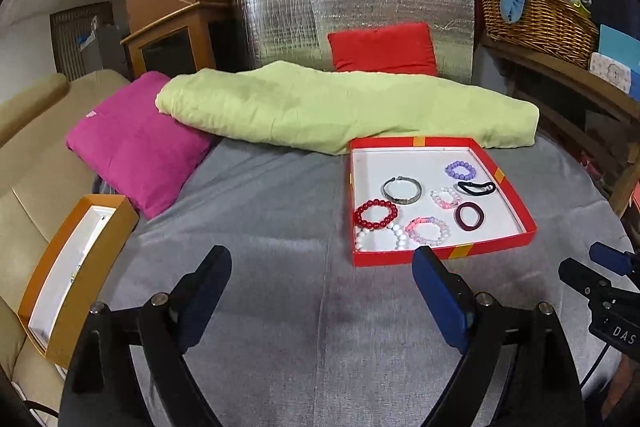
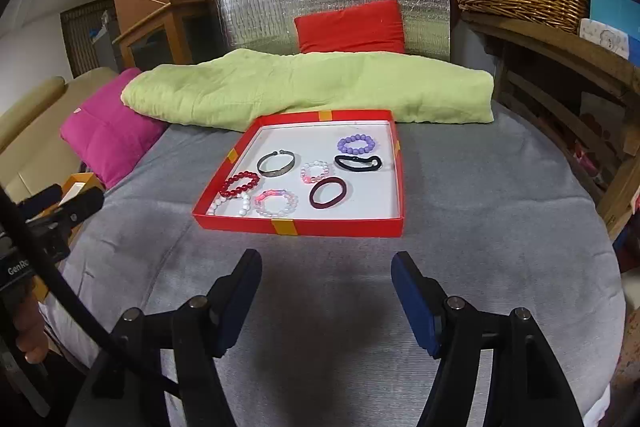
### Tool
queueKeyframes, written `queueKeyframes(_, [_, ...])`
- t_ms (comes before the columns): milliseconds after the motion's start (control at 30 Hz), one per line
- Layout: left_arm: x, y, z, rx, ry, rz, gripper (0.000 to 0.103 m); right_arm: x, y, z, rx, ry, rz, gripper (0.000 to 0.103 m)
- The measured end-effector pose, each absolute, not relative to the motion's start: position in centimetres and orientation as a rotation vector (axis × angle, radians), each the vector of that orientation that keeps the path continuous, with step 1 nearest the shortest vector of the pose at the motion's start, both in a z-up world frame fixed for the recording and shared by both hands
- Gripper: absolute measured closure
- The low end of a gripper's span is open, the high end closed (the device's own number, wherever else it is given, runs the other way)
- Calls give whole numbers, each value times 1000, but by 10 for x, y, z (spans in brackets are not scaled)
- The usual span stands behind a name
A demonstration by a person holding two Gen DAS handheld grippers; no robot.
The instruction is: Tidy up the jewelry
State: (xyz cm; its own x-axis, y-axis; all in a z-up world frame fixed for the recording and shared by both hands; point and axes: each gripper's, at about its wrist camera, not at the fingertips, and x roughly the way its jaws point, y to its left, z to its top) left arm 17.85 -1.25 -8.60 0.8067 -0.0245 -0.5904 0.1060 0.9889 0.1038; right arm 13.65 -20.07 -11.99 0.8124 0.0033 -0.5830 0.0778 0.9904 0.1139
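A: Grey cloth (image 2: 480, 207) covers the table, with cushions and a green blanket (image 2: 320, 87) at the far edge. And the jaws?

B: Both spread, nothing between them. The left gripper (image 1: 322, 291) and the right gripper (image 2: 326, 291) tilt downward over bare cloth.

A: The jewelry?

B: Just beyond, in the red tray (image 2: 332, 227): a red bead bracelet (image 2: 239, 183), a metal cuff (image 2: 277, 164), a purple bracelet (image 2: 357, 143) on the far right. An orange box (image 1: 84, 267) sits left.

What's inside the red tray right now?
Red tray holds eight loose pieces: red, white, purple and two pink bead bracelets, a metal cuff, two hair ties. White bracelet's near edge hides behind the wall.
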Motion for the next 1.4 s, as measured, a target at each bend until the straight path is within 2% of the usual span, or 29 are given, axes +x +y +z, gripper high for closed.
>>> queueKeyframes(1400, [187,-2,-96,152,637,-12,11,152,-185,-130,106,635,-112,32])
